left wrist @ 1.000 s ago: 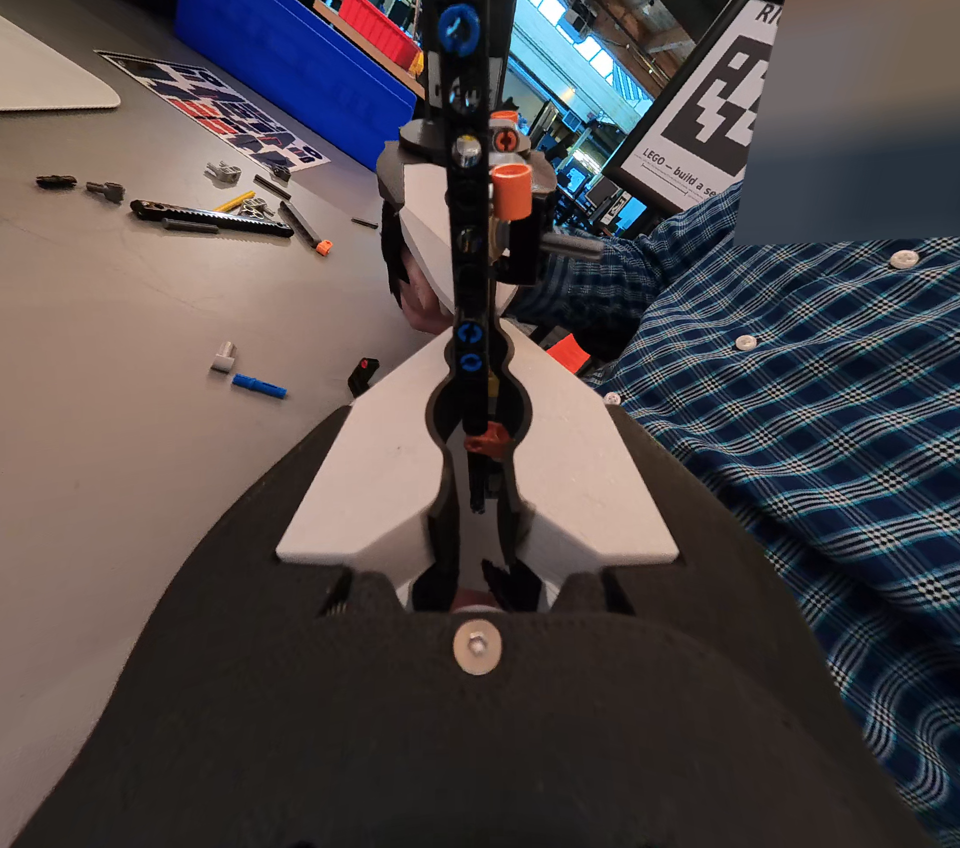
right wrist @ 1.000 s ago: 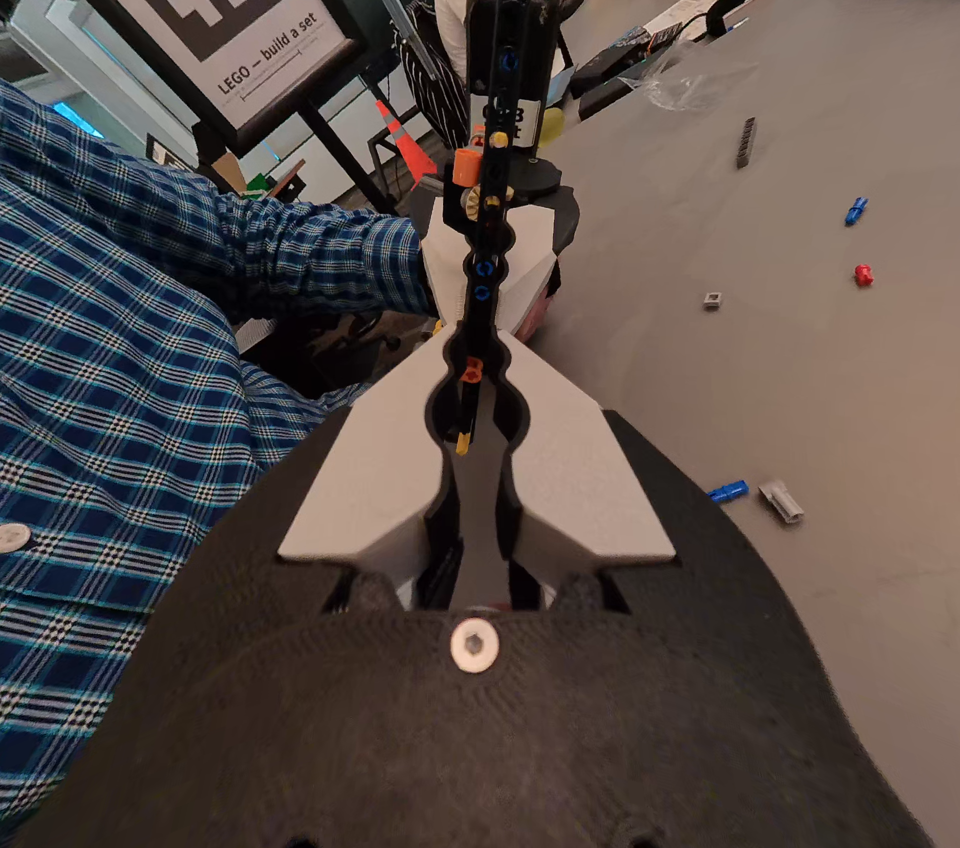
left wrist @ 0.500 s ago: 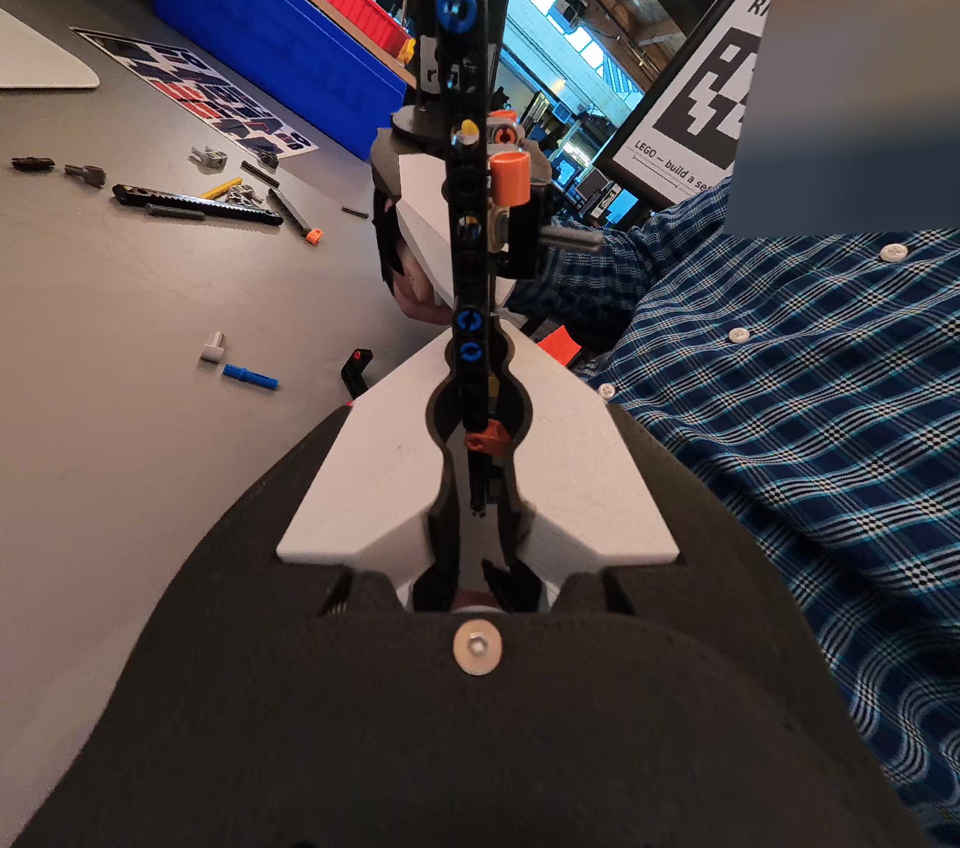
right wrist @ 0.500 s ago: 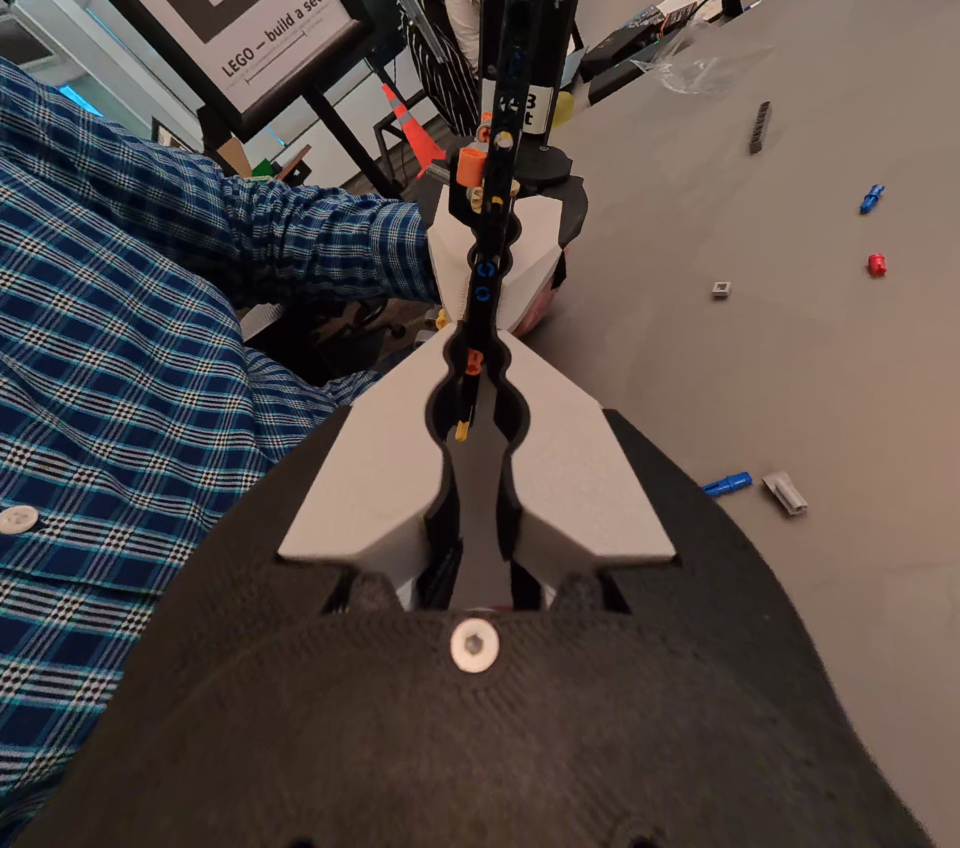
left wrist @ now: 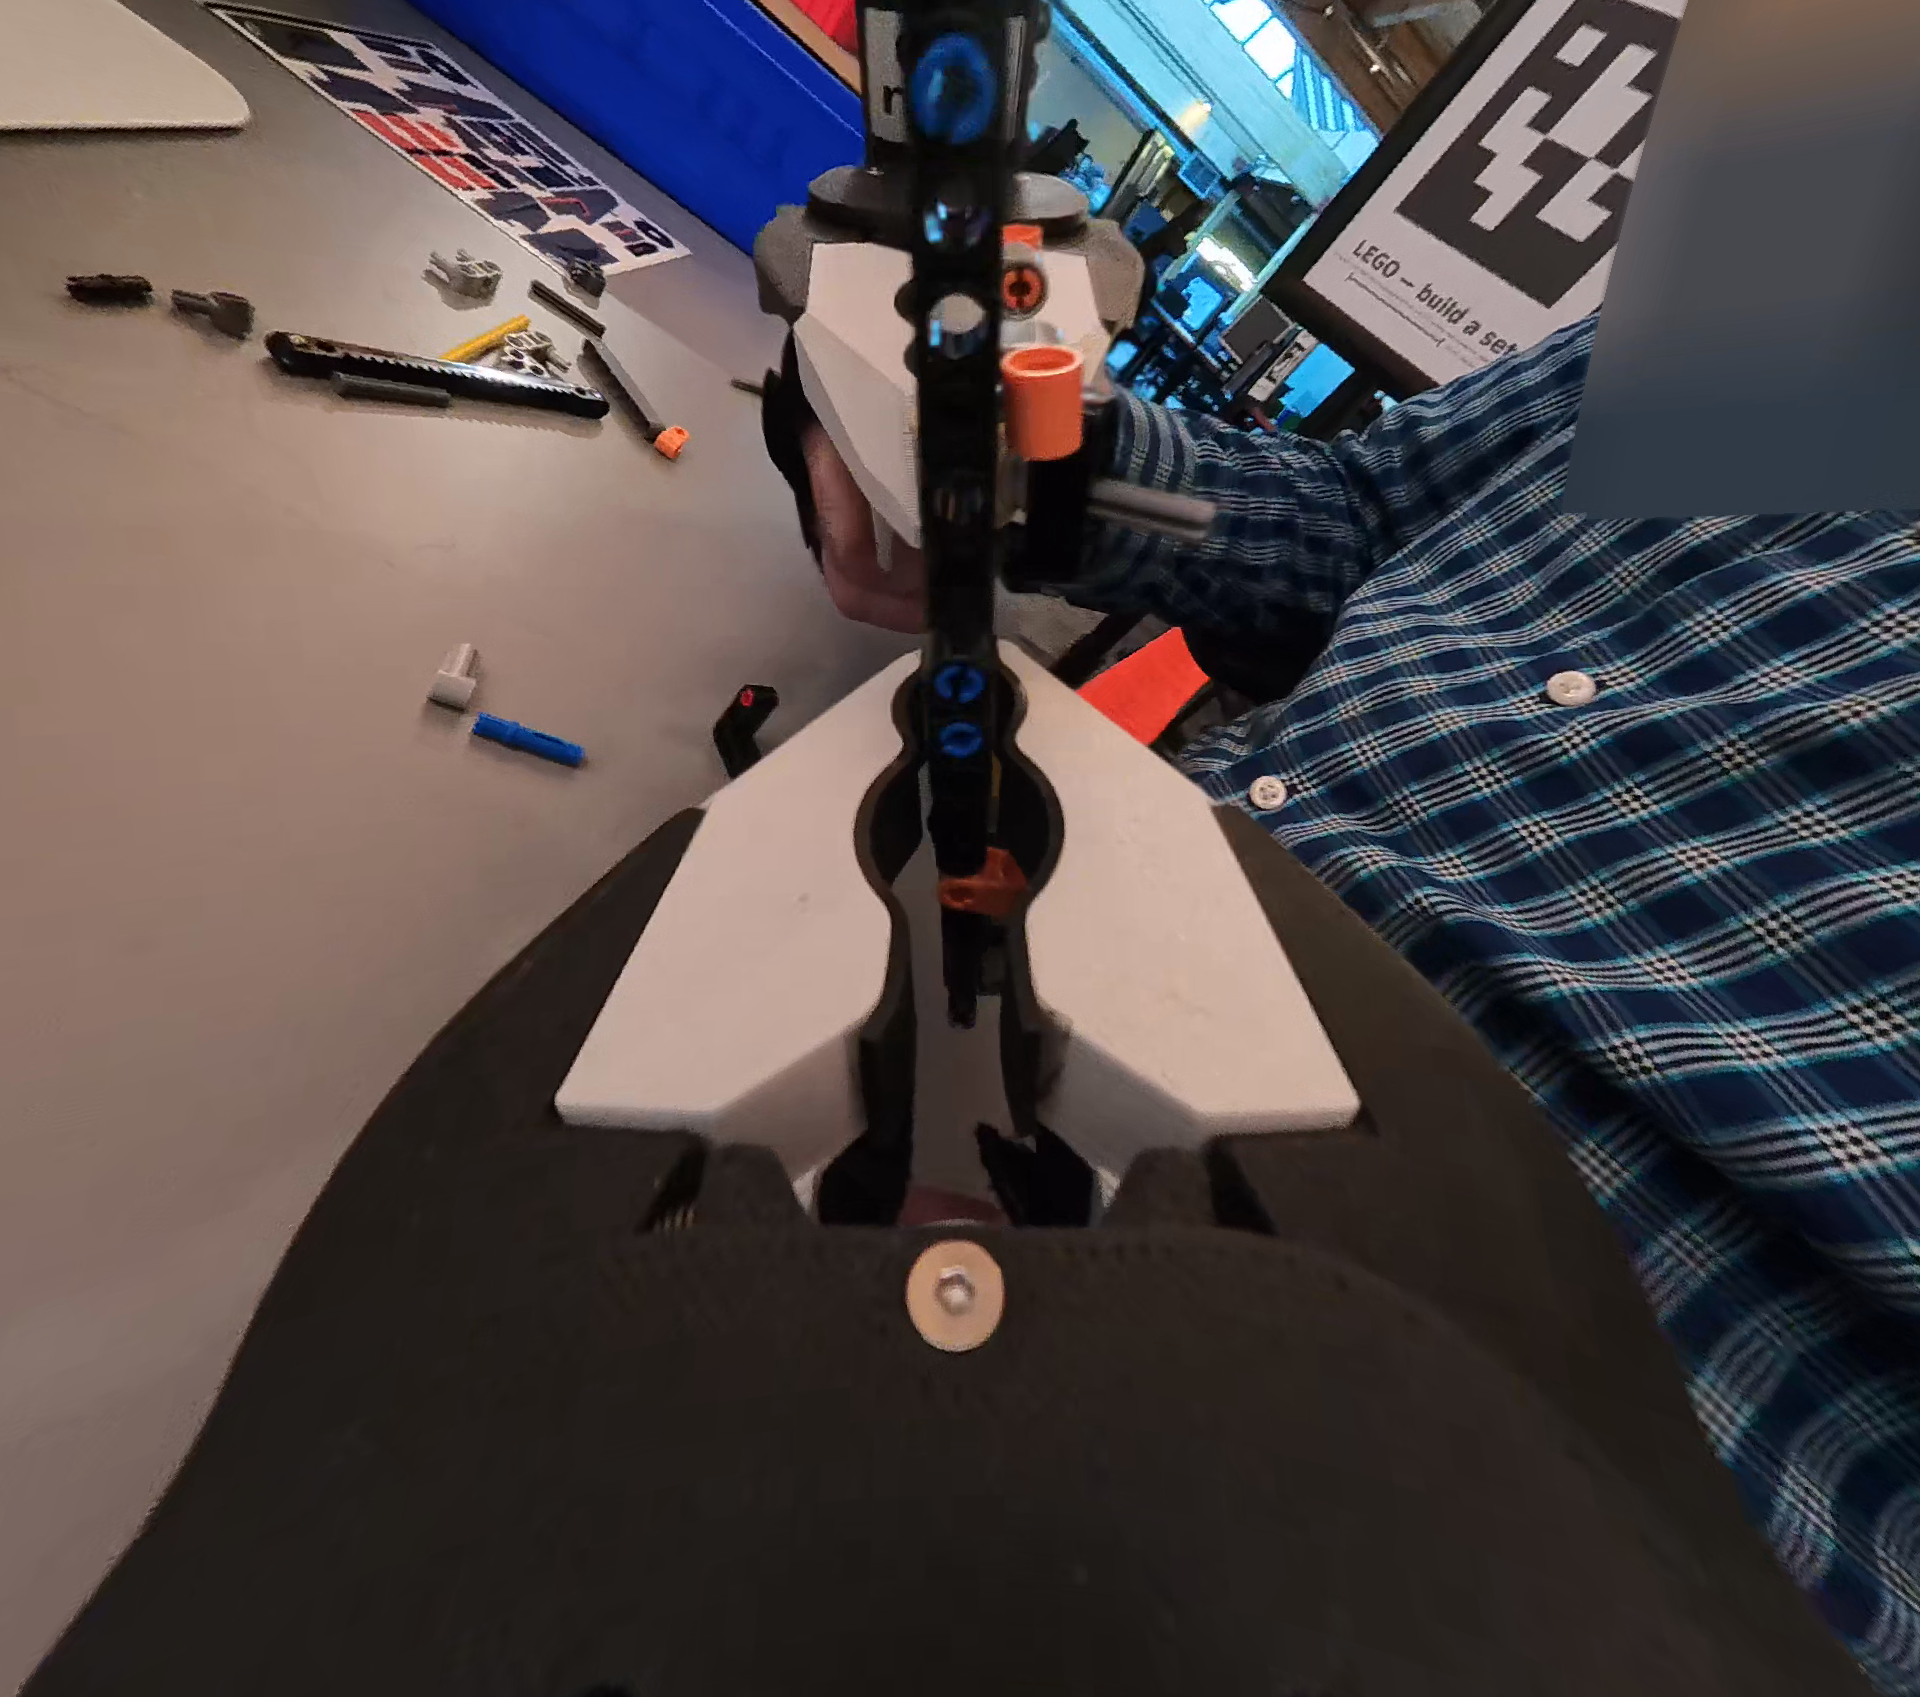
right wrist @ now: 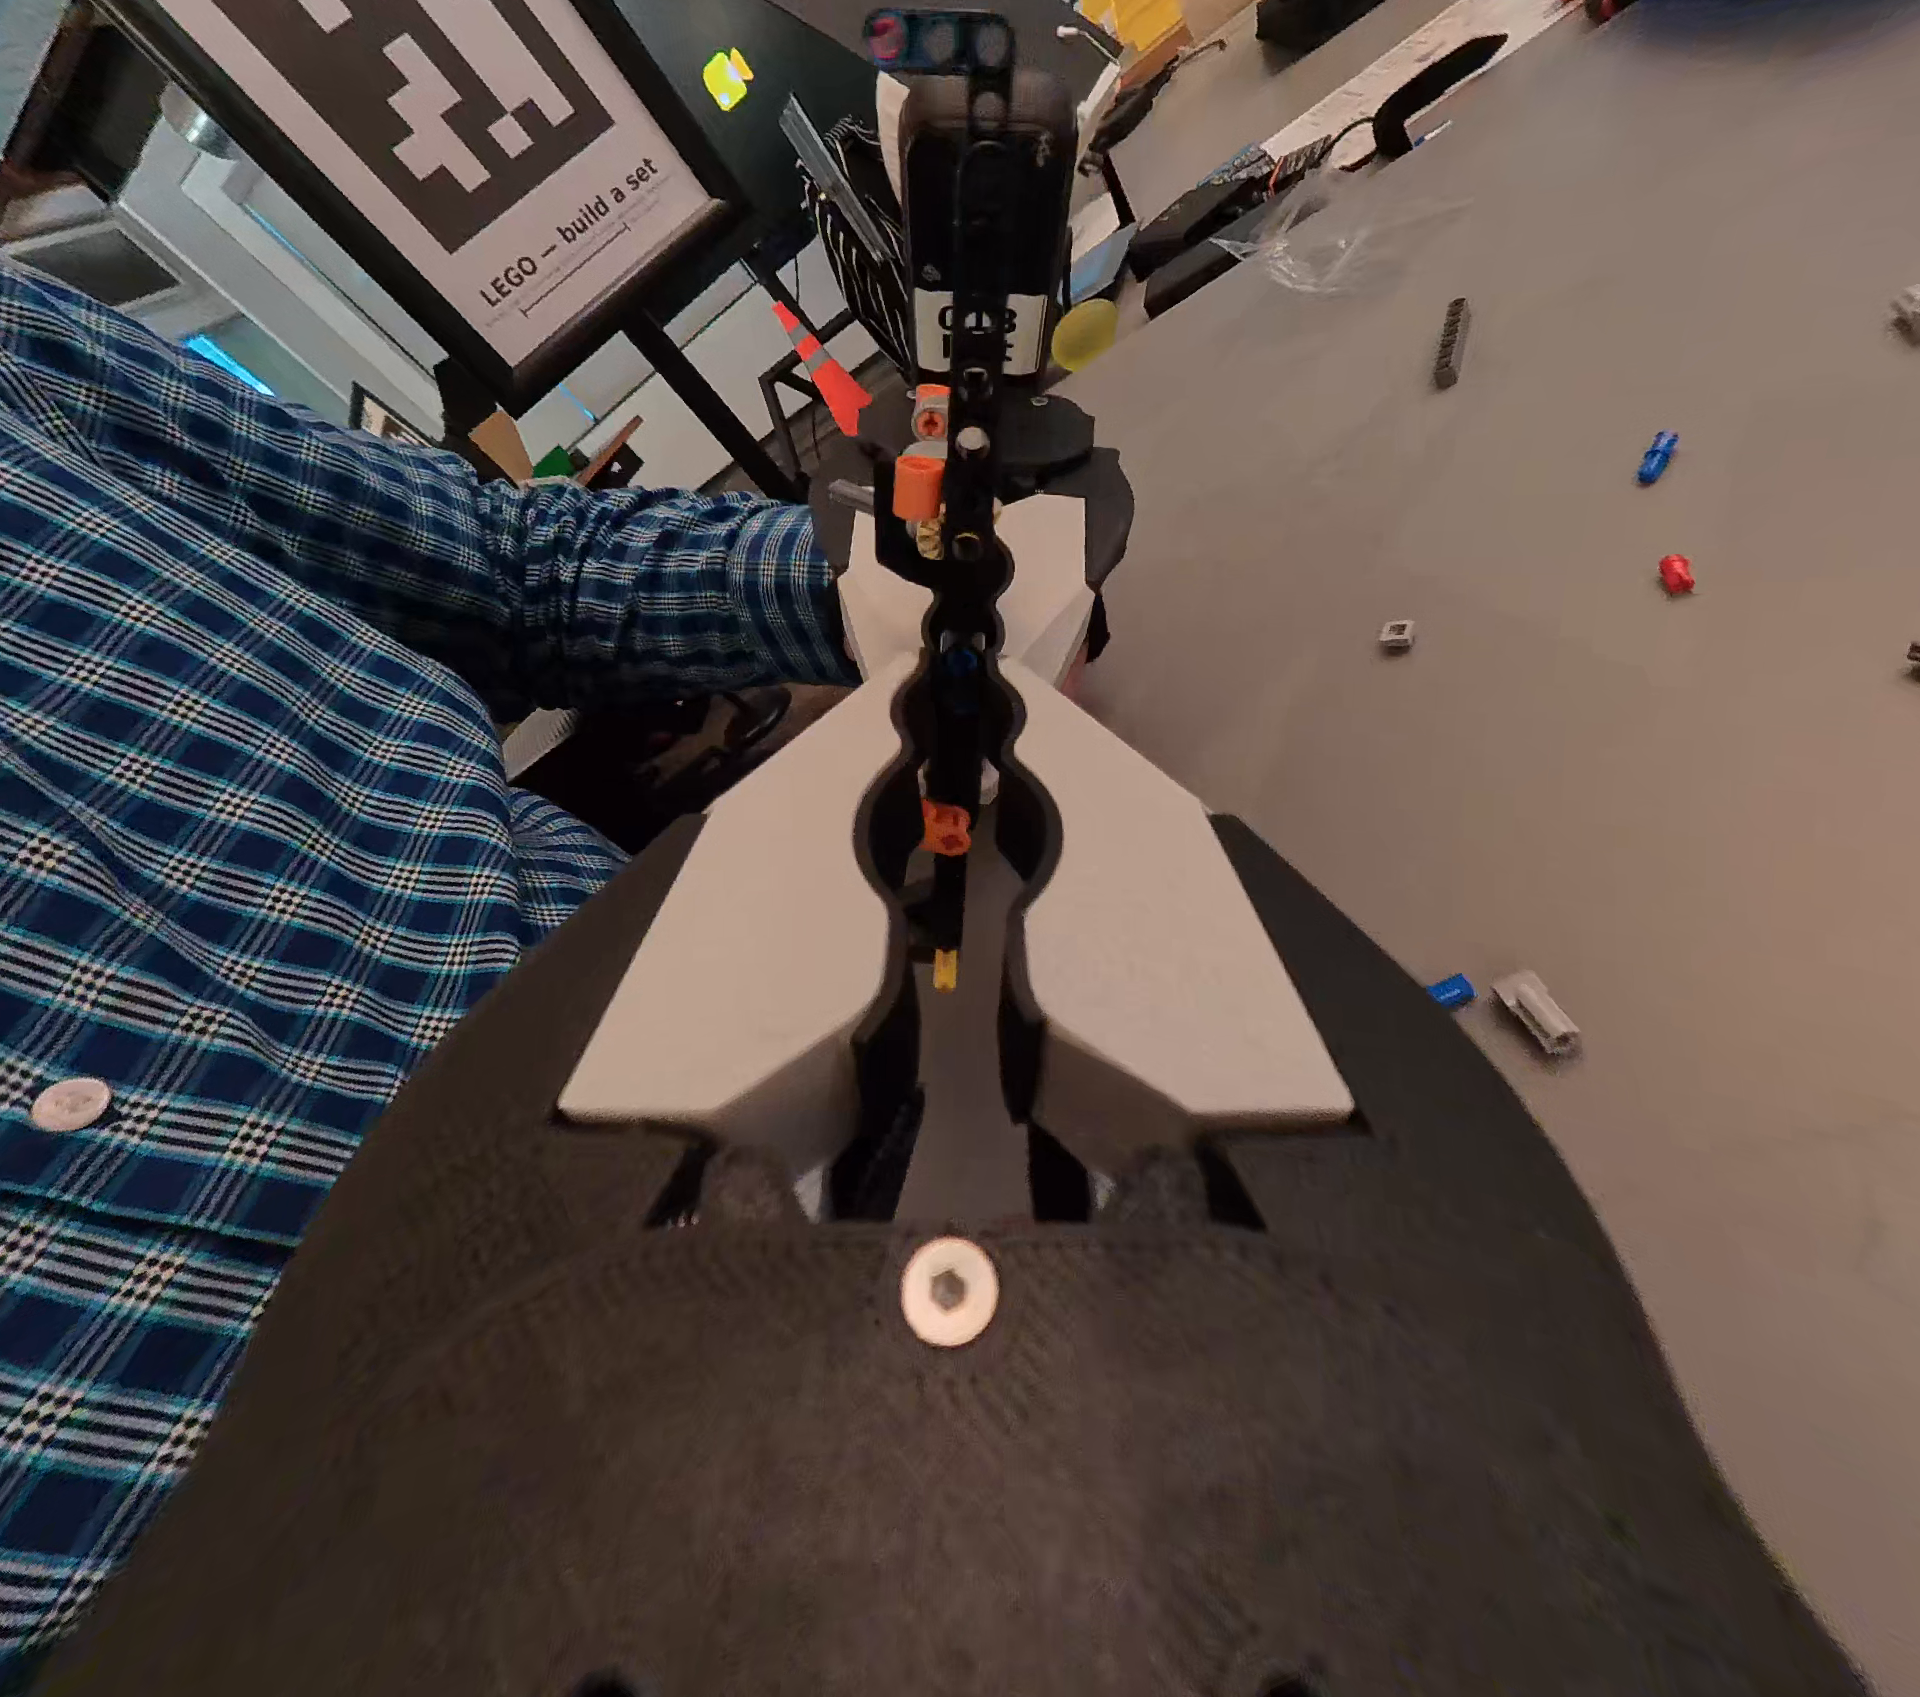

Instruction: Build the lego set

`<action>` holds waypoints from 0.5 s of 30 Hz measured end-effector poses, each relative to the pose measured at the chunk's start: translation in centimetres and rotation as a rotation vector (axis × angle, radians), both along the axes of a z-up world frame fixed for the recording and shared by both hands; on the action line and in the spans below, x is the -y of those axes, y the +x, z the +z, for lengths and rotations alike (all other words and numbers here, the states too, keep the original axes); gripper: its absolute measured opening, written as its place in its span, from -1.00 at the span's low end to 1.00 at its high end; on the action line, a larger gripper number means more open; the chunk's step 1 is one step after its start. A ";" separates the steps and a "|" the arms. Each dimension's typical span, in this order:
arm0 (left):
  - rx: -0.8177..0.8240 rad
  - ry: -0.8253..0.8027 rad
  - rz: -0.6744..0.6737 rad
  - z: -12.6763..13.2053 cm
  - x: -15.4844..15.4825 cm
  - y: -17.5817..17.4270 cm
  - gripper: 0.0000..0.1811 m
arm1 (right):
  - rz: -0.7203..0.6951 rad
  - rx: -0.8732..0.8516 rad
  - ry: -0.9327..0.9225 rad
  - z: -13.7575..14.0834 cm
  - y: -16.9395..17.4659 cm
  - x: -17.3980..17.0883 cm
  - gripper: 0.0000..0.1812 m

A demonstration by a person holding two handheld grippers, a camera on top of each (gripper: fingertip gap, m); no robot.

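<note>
left tongs (left wrist: 961, 702) clamped on black Technic beam assembly (left wrist: 954, 359) | right tongs (right wrist: 961, 691) clamped on same assembly (right wrist: 961, 504), opposite end | grips unchanged, views swung slightly | loose pins (right wrist: 1657, 458) aside on counter (right wrist: 1558, 764) | likely repositioning

Each wrist camera close behind own fingers, facing opposite gripper; both views share black beam assembly (left wrist: 961, 421) (right wrist: 966, 504) above grey table (left wrist: 260, 608) (right wrist: 1455, 712)

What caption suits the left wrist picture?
Both handheld grippers, left gripper and right gripper, clamp one black lego beam assembly above a grey table.
</note>
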State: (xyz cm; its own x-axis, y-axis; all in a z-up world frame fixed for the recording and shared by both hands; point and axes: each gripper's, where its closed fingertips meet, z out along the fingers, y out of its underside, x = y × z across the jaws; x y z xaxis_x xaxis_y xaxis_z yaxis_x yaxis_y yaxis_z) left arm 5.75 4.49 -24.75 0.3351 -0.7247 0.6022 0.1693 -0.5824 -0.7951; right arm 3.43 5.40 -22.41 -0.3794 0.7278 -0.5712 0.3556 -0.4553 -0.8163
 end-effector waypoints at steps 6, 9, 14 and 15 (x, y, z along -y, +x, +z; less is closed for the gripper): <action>0.014 0.070 0.058 1.8 -1.1 -0.1 -0.90 | -0.009 -0.010 -0.029 0.3 0.0 0.0 -0.95; 0.017 0.080 0.078 2.1 -1.3 -0.2 -0.91 | -0.024 -0.022 -0.042 0.6 -0.1 -0.2 -0.95; -0.030 0.094 0.044 1.6 -0.7 0.0 -0.93 | 0.022 -0.004 0.009 0.2 0.2 0.4 -0.95; -0.024 0.090 0.036 1.6 -0.6 0.1 -0.93 | 0.029 0.001 0.024 0.1 0.3 0.4 -0.95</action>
